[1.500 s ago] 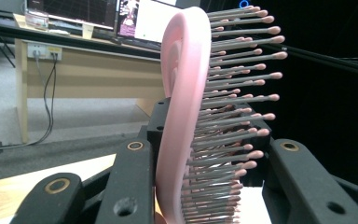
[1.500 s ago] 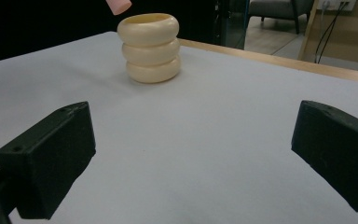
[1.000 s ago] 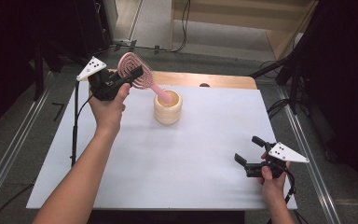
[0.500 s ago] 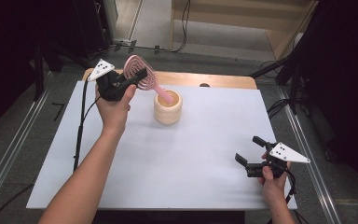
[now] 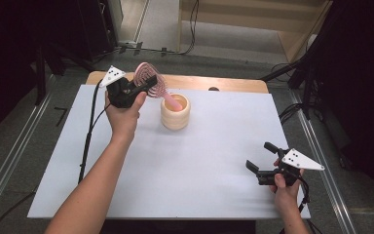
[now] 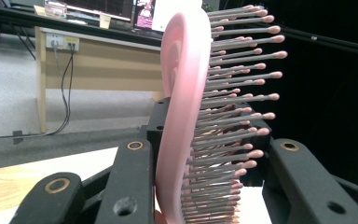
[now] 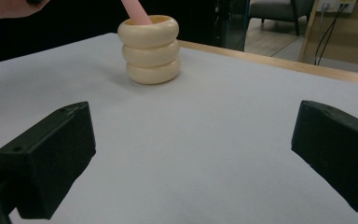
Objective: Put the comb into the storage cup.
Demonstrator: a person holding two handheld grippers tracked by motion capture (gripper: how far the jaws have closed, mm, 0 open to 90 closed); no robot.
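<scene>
Hairbrush (image 5: pixel 148 80) is clamped by its head between the jaws of the left gripper (image 5: pixel 139 87), bristles pressed against one jaw, back against the other. Its pink handle is dipped down into the cream ribbed cup (image 5: pixel 176 112) just beside that gripper. Well apart, near the table's (image 5: pixel 199 161) front edge, the right gripper (image 5: pixel 263 163) is held with jaws wide and nothing between them.

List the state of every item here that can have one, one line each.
pink hairbrush: clamped by its head, tilted, handle end inside the holder.
cream holder: upright on the table, brush handle in it.
left tongs: shut on the hairbrush.
right tongs: open, holding nothing.
</scene>
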